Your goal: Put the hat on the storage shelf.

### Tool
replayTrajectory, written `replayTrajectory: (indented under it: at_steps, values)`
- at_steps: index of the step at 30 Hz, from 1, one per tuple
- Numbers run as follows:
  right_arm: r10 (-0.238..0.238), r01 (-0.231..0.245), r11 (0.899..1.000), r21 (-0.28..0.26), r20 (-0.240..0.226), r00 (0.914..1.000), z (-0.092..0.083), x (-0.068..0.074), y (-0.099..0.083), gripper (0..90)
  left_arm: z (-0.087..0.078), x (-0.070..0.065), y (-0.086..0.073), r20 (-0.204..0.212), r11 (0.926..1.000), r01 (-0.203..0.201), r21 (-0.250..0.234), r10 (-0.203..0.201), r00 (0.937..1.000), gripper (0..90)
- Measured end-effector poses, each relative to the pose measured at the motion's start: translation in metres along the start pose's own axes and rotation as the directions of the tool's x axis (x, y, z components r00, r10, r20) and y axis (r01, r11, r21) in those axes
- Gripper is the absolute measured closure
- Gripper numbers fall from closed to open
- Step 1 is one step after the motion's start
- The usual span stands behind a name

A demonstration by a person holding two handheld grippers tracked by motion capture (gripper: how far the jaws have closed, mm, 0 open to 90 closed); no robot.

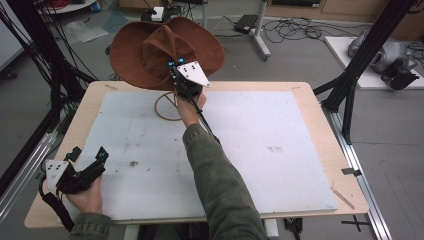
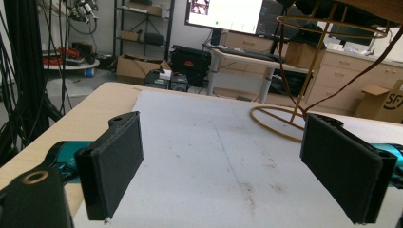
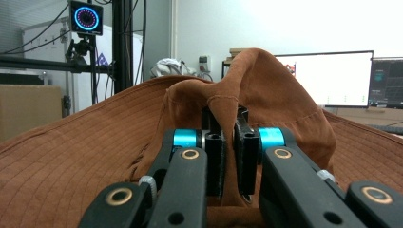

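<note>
- The right gripper [image 3: 227, 156] has its two black jaws nearly together, pinching a fold of the crown of one brown hat [image 3: 266, 90]; in the right gripper view the fabric runs down between the pads.
- In the high view, that right gripper [image 1: 175, 67] holds the hat [image 1: 145, 52] up over the far edge of the table [image 1: 320, 130], with the wide brim reaching out past that edge over the floor.
- Under the hat stands one thin wire stand [image 1: 167, 106]; its ring base lies on the white mat [image 1: 250, 150] near the mat's far edge. In the left gripper view the stand [image 2: 304, 85] shows an upper hoop and a slanted stem, with the hat's brim just above the hoop; whether they touch cannot be told.
- The left gripper [image 1: 90, 161] rests at the near left corner of the table, jaws spread wide with nothing between them; the left gripper view shows bare mat between its pads [image 2: 114, 166].
- Count: two grippers, one hat, one stand, one mat, one table.
- Writing: a cardboard box [image 2: 380, 102] behind the table bears the letters "SF"; the rest is cut off. The text on the monitor [image 2: 223, 14] is too small to read.
- Room: the mat's middle and right side lie bare, and a strip of wood shows around the mat on all sides.
</note>
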State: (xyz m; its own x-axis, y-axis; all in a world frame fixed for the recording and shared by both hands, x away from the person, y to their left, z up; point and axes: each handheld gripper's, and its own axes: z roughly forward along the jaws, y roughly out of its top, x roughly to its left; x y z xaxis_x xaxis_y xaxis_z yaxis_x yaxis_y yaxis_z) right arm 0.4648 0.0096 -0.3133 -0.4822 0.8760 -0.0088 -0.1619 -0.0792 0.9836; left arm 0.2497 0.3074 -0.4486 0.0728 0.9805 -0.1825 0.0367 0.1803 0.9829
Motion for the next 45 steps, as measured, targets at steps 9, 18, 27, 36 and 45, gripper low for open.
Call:
replayTrajectory:
  at_steps: [9,18,27,36,45]
  values:
    - [-0.002,0.003,0.999,0.048,-0.011,0.9999,0.0003,-0.0014,-0.0022,85.9,0.0002,-0.0005,-0.0001,0.004,1.0,-0.002,0.003,0.002,1.0,14.4]
    - [0.001,-0.001,0.998,0.07,-0.011,0.9999,0.0001,-0.0011,-0.0048,82.5,0.0004,-0.0003,-0.0001,0.004,1.0,0.0,0.002,0.0,1.0,14.4]
    - [0.009,-0.008,0.997,0.071,-0.019,0.9998,-0.0001,-0.0017,-0.0042,73.8,0.0009,-0.0005,0.0,0.003,1.0,0.002,0.0,-0.002,1.0,14.4]
    - [-0.008,0.01,0.998,0.07,-0.022,0.9997,-0.0024,-0.0033,-0.0019,47.2,0.0012,-0.0019,-0.0003,0.009,1.0,-0.003,0.006,0.003,1.0,14.4]
    - [-0.005,0.006,0.997,0.075,-0.01,0.9999,-0.0047,-0.0068,0.0014,23.2,0.0013,-0.0013,-0.0002,0.003,1.0,-0.001,0.005,0.001,1.0,14.4]
